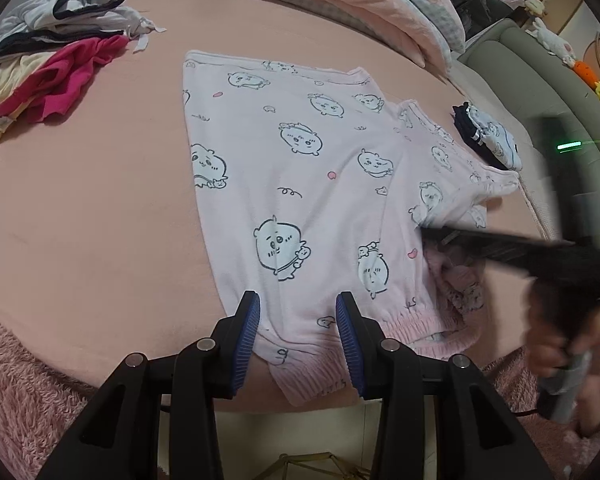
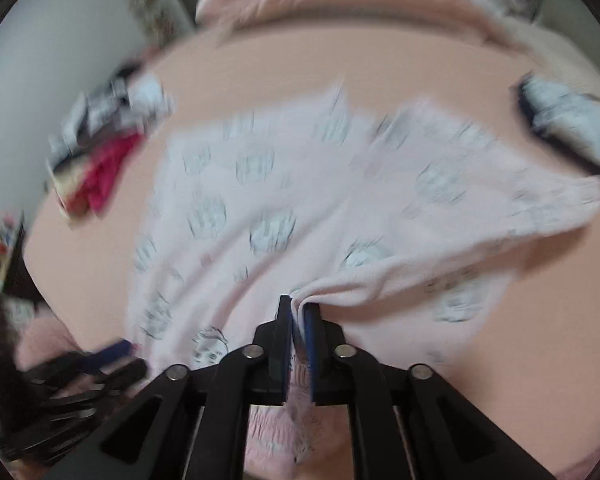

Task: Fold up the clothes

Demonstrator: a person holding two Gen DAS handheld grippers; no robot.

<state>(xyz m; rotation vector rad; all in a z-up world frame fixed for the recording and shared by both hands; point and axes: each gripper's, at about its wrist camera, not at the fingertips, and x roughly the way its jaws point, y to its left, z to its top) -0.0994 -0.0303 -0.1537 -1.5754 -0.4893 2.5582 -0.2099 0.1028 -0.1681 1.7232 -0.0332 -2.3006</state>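
A fold of the pyjama (image 2: 260,208) is pinched by the right gripper (image 2: 299,320); the left gripper (image 1: 298,320), spread, straddles the cuff.

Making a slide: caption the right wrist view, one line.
Right tongs pinch a fold of the pink pajamas on the bed.

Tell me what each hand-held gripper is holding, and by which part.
The right hand-held gripper pinches a raised fold of the pink printed pyjama garment, near its elastic hem. The left hand-held gripper is open over the hem, gripping nothing.
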